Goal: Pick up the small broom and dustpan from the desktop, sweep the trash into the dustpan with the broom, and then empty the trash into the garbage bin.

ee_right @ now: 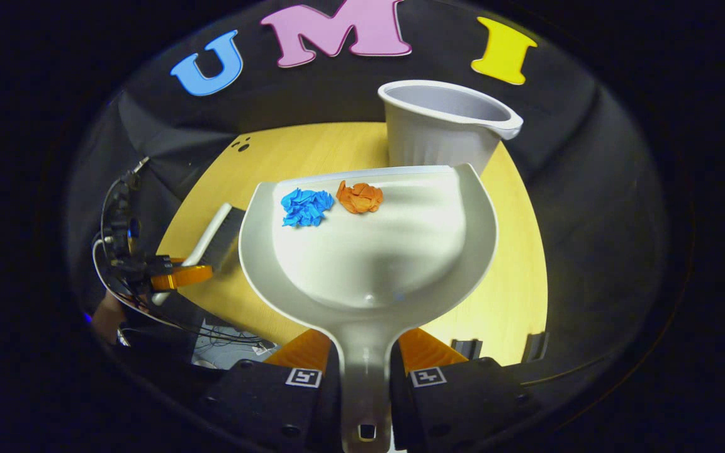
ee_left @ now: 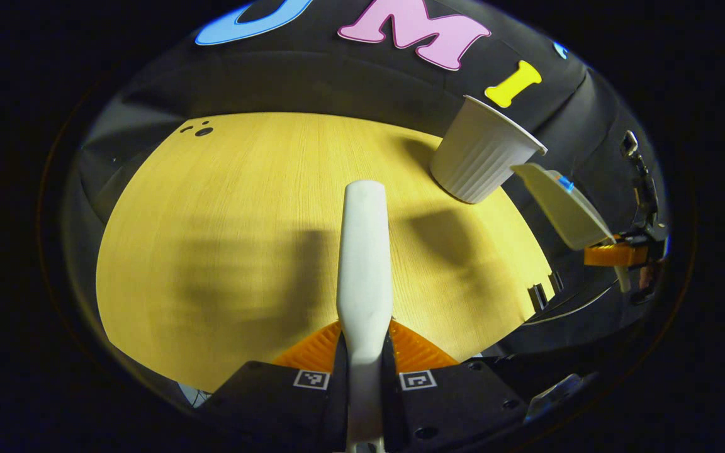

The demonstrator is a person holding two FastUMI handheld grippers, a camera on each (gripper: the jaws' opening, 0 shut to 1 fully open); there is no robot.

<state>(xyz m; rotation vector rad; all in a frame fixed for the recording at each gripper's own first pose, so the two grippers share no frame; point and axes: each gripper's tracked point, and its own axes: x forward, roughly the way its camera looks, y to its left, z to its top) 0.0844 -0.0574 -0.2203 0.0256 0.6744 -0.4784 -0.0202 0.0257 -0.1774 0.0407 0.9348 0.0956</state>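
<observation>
My left gripper (ee_left: 365,340) is shut on the white handle of the small broom (ee_left: 364,251), which points forward above the wooden table (ee_left: 243,189). My right gripper (ee_right: 365,346) is shut on the handle of the white dustpan (ee_right: 369,264), held above the table. A crumpled blue paper ball (ee_right: 304,206) and an orange one (ee_right: 360,197) lie near the pan's front lip. The white ribbed garbage bin (ee_right: 444,129) stands just beyond that lip. In the left gripper view the dustpan (ee_left: 561,204) hangs right of the bin (ee_left: 482,154). The broom's dark bristles (ee_right: 221,236) show left of the pan.
The table (ee_right: 520,264) ends close behind the bin at the black cloth wall. Small dark holes (ee_left: 202,131) mark its far left corner. Two dark brackets (ee_left: 542,292) sit on its right edge. Cables (ee_right: 117,251) trail from the left gripper (ee_right: 180,275).
</observation>
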